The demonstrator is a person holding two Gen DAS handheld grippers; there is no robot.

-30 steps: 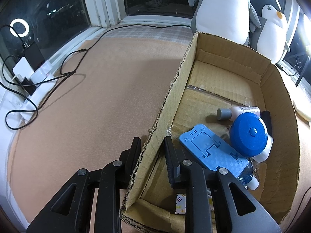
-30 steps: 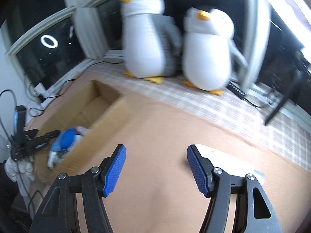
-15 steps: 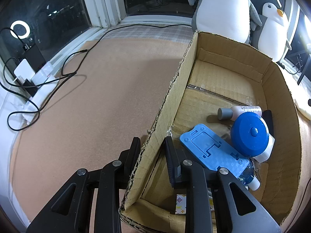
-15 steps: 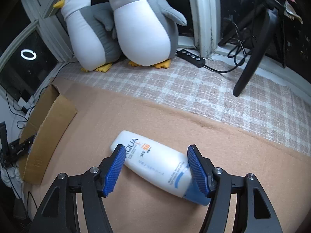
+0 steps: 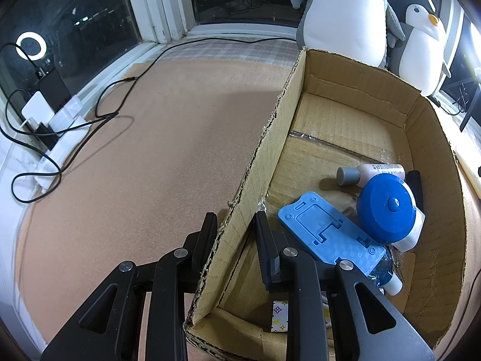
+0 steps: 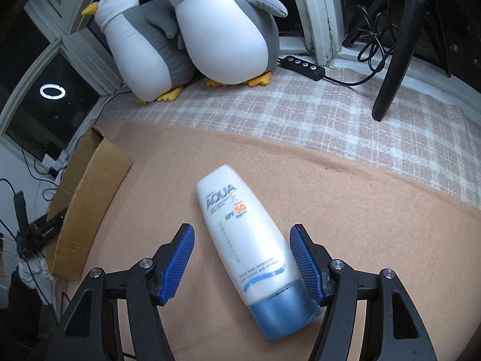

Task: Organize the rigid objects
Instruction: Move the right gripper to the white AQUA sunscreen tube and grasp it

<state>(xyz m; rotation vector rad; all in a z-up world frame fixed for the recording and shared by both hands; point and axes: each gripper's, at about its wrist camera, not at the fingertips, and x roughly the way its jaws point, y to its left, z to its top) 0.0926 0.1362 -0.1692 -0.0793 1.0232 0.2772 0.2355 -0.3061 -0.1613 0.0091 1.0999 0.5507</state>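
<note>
A white sunscreen tube (image 6: 249, 240) with a blue cap lies on the tan mat, cap toward me. My right gripper (image 6: 242, 260) stands open astride it, blue pads on either side, the right pad close to the tube near its cap. In the left wrist view my left gripper (image 5: 234, 237) is shut on the left wall of the cardboard box (image 5: 264, 156), one finger outside, one inside. The box holds a blue phone stand (image 5: 327, 228), a round blue lid (image 5: 387, 207), a small grey-capped bottle (image 5: 366, 174) and a clear bottle.
Two plush penguins (image 6: 210, 30) sit on the checked cloth by the window. A black tripod leg (image 6: 396, 54) and a cable remote (image 6: 303, 63) lie to the right. The box (image 6: 87, 204) stands left of the tube. Power strips and cables (image 5: 57, 126) line the far left edge.
My right gripper swung away from the box, came down over the sunscreen tube and rolled until the tube lay lengthwise between its pads. The left gripper kept its hold on the box wall.
</note>
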